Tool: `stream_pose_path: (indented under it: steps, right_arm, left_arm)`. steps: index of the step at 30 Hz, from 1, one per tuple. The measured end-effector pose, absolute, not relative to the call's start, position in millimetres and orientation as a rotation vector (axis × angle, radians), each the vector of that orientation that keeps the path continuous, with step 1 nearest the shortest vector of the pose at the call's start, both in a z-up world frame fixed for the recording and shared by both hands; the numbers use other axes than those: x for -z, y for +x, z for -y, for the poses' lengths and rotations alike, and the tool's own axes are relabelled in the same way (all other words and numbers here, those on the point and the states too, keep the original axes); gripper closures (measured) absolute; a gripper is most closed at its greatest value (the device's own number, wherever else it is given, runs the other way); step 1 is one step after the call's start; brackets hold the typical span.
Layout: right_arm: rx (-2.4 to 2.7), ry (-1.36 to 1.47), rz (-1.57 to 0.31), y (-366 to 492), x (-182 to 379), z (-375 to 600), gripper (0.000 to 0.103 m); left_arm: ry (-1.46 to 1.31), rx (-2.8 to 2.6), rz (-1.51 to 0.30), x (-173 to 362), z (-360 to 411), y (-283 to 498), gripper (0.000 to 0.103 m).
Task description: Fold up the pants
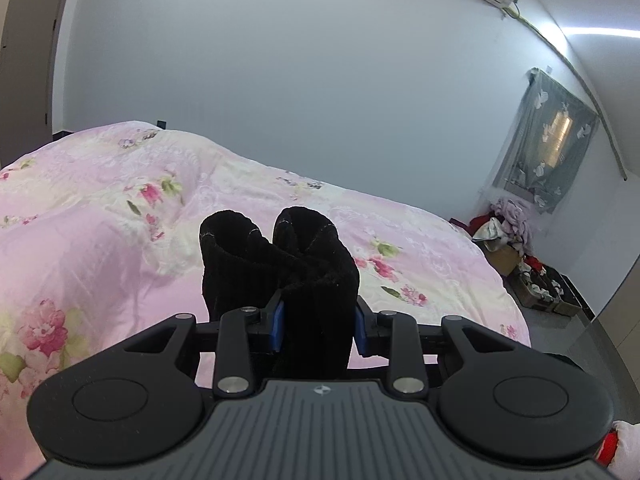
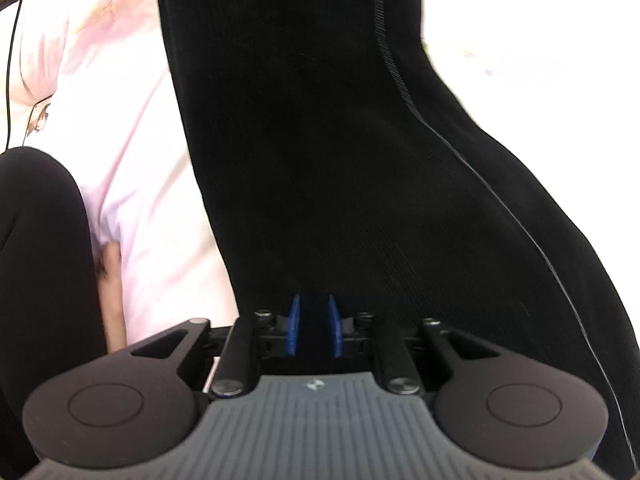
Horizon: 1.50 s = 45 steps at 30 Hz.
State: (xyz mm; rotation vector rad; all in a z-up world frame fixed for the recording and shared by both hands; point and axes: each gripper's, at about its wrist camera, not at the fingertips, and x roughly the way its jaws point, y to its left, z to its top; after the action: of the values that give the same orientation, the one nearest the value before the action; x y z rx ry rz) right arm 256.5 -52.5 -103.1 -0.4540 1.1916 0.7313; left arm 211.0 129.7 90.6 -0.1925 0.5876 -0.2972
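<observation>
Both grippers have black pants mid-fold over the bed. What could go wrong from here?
1. The left gripper is clamped on a thick bunch of the pants, with cuffs sticking out loose above; layers may slip unevenly and skew the fold.
2. In the right wrist view, the right gripper seems to pinch only a thin bit of fabric; that hold could let go.
3. The rumpled floral quilt may leave the fold lumpy.
</observation>
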Motion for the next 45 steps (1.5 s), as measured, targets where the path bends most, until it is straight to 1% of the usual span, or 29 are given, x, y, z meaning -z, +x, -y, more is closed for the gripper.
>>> stream_pose_path:
  steps: [6,10,13,17,22,26,27,28,29,30,33,34,35,36,40,45]
  right_arm:
    - [-0.6,-0.438,-1.191,235,92,125,0.089]
    - [-0.51,-0.382,-1.185,230,90,175,0.089]
    - [-0.448,-0.34,-1.19,224,91,210,0.089]
    - [-0.388,-0.275,-1.203,215,97,249,0.089]
    - [-0.368,-0.187,-1.216,211,107,272,0.088]
    - [-0.37,-0.129,-1.223,215,111,279,0.088]
    - [-0.369,-0.117,-1.223,216,109,277,0.087]
    - [-0.366,-0.103,-1.222,218,108,276,0.087]
    - [-0.363,-0.083,-1.22,217,107,281,0.083]
    - [-0.358,-0.06,-1.219,220,105,278,0.074]
    - [-0.347,0.018,-1.201,231,105,277,0.06]
    - [-0.342,0.043,-1.192,232,103,276,0.057]
    - [-0.336,0.069,-1.18,233,99,274,0.052]
    - [-0.328,0.096,-1.167,234,95,273,0.05]
    - [-0.301,0.235,-1.125,239,76,277,0.05]
    - [-0.266,0.367,-1.09,248,70,279,0.051]
  left_arm:
    - [-0.125,0.393,-0.599,-94,-58,214,0.067]
    - [-0.078,0.486,-0.659,-69,2,217,0.067]
    - [-0.028,0.562,-0.723,-34,49,215,0.067]
    - [0.029,0.633,-0.868,29,98,210,0.067]
    - [0.102,0.665,-0.977,93,123,193,0.067]
    - [0.109,0.681,-1.055,116,123,192,0.063]
    - [0.094,0.694,-1.063,117,124,193,0.057]
    - [0.065,0.708,-1.073,117,121,193,0.053]
    - [0.035,0.723,-1.083,116,117,194,0.044]
    - [0.0,0.75,-1.098,115,112,196,0.037]
    - [-0.01,0.796,-1.107,103,98,193,0.033]
    - [-0.001,0.815,-1.099,97,92,190,0.033]
    - [0.013,0.829,-1.089,90,84,187,0.033]
    - [0.034,0.831,-1.076,84,76,185,0.033]
    - [0.16,0.739,-1.008,61,31,182,0.033]
    - [0.271,0.585,-0.996,61,-29,189,0.033]
